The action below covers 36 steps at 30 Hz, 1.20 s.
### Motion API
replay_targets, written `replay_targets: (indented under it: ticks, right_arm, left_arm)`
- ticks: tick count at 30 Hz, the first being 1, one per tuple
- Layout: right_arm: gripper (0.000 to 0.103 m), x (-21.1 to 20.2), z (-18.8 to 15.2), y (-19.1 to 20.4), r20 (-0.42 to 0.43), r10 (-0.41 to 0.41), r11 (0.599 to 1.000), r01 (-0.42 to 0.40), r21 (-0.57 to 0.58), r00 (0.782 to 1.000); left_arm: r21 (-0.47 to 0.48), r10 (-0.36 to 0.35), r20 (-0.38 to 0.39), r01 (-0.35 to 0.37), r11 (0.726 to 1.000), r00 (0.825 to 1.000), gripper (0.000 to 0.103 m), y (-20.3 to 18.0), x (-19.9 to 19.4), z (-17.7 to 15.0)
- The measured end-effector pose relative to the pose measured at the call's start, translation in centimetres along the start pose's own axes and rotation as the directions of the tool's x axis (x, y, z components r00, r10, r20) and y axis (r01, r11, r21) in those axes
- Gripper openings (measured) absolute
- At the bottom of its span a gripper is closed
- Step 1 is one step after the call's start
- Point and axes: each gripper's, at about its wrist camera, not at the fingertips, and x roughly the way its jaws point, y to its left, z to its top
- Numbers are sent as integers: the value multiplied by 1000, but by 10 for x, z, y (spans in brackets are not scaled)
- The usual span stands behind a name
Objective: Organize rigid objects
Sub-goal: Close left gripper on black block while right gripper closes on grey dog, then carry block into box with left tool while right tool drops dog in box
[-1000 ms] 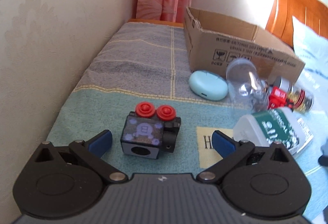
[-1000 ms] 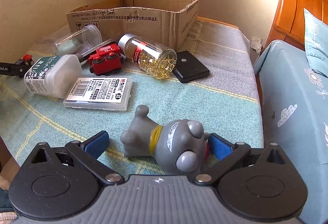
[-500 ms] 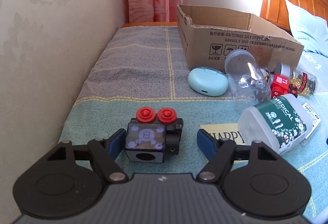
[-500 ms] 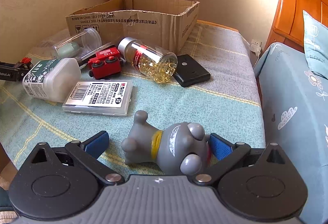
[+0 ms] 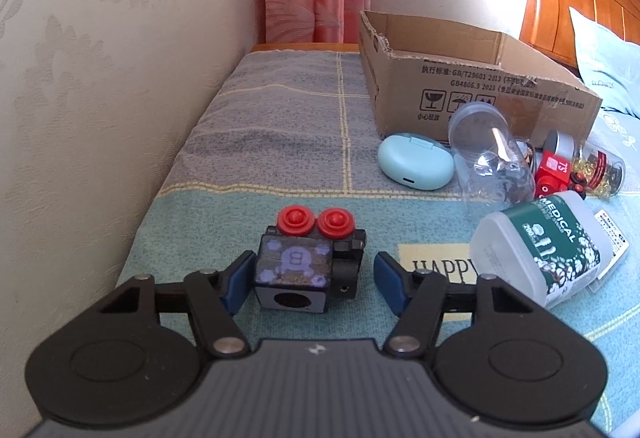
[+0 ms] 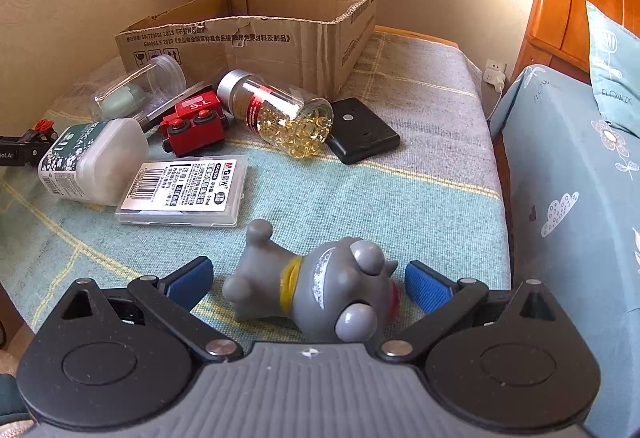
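Observation:
In the left wrist view a small black toy block with two red wheels (image 5: pixel 308 262) lies on the cloth between the fingers of my left gripper (image 5: pixel 314 280). The left pad touches its side and a gap remains at the right pad. In the right wrist view a grey rubber animal toy (image 6: pixel 320 290) lies on its side between the open fingers of my right gripper (image 6: pixel 308 280), untouched. An open cardboard box (image 5: pixel 460 85) stands at the back; it also shows in the right wrist view (image 6: pixel 256 33).
Loose things lie before the box: a mint earbud case (image 5: pixel 416 161), a clear jar (image 5: pixel 488 161), a red toy car (image 6: pixel 194 121), a capsule bottle (image 6: pixel 280 111), a white MEDICAL tub (image 6: pixel 92 157), a flat plastic case (image 6: pixel 184 189), a black box (image 6: pixel 362 129). Wall left, bed right.
My left gripper has narrowed around the toy block, its left pad now against it. The right gripper has crept slightly forward over the grey toy, still open.

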Motion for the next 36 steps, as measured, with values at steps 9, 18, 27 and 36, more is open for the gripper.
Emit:
replay_targets:
  ticks: [9,18,27,36]
  right_arm:
    - [91,-5,2,6,-28,-28,998,29,48,999]
    - [78,-8,6,4,-47,-80,995,82,52,996]
    - [77,-18,18,4,-21,-68,998,68,9,997]
    - [77,-29,51,4,22,-28,997,30,-67,999]
  left_arm:
    - [-2,1,5,-1,1000,1000,62,1,-2,3]
    - [-1,-11,-5,11,1000,1000,52,2,-1,6]
    - [26,-13,-17,13,1000,1000,51,0,-7,14]
    - [72,-60,1,59,996,998,51,-10,-32,51]
